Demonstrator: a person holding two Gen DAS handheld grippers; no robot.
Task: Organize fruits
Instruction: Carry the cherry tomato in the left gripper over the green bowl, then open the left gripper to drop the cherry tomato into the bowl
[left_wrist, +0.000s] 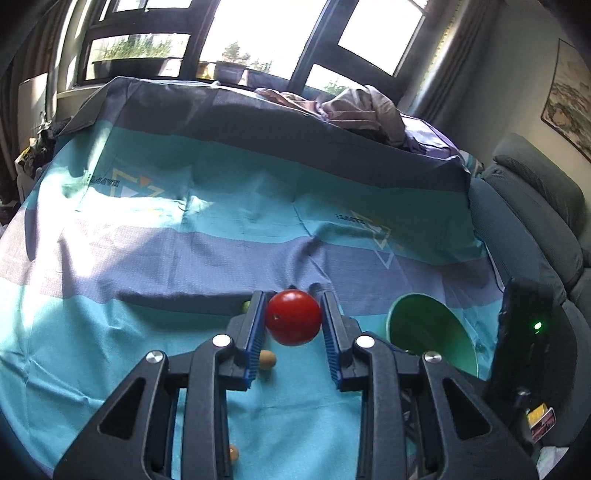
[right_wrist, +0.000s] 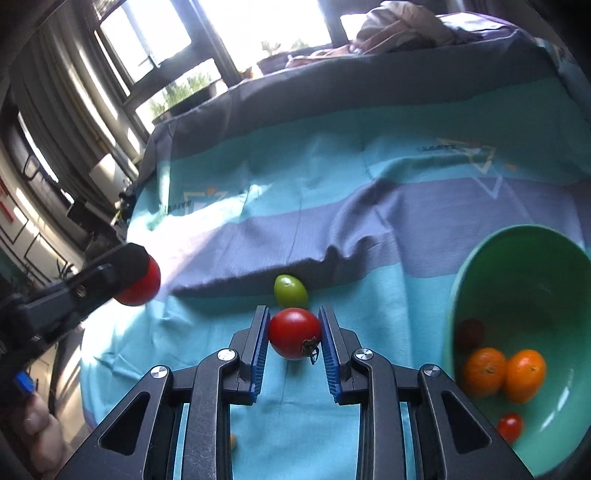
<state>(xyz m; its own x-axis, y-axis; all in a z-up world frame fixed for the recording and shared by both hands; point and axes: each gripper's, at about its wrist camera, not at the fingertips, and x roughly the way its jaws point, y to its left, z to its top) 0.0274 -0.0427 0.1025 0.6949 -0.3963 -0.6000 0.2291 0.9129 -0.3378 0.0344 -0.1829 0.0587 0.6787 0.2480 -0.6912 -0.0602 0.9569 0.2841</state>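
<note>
From your left wrist cam, your left gripper (left_wrist: 293, 321) was pinching a red tomato (left_wrist: 293, 322) between its blue pads, lifted clear of the striped blue bedsheet (left_wrist: 184, 258). A small brownish fruit (left_wrist: 267, 360) lay on the sheet just under the near end of the left finger, another tiny one (left_wrist: 233, 452) peeked out nearer still, and a sliver of green fruit (left_wrist: 246, 305) showed past the left finger. The green bowl (left_wrist: 432, 332) sat tipped to the right, with the other tool's dark body beyond it. Over on the right wrist cam, your right gripper (right_wrist: 294, 334) had its pads clamped onto a second red tomato with its stem (right_wrist: 294, 332), and to me it looked raised off the sheet too. A green tomato (right_wrist: 290, 291) rested on the cloth just beyond it. The bowl was near right and already held two oranges (right_wrist: 504, 373), a small cherry tomato (right_wrist: 510, 426) and a dark red fruit (right_wrist: 470, 334). Your left gripper showed far left there with its tomato. So I'd say you were mid-carry on both hands, pick-up done, drop-off pending. Next move probably calls for swinging each tomato over the bowl's rim in turn and letting go low so nothing bounces out, then going back for the green one and the little brown ones.
</note>
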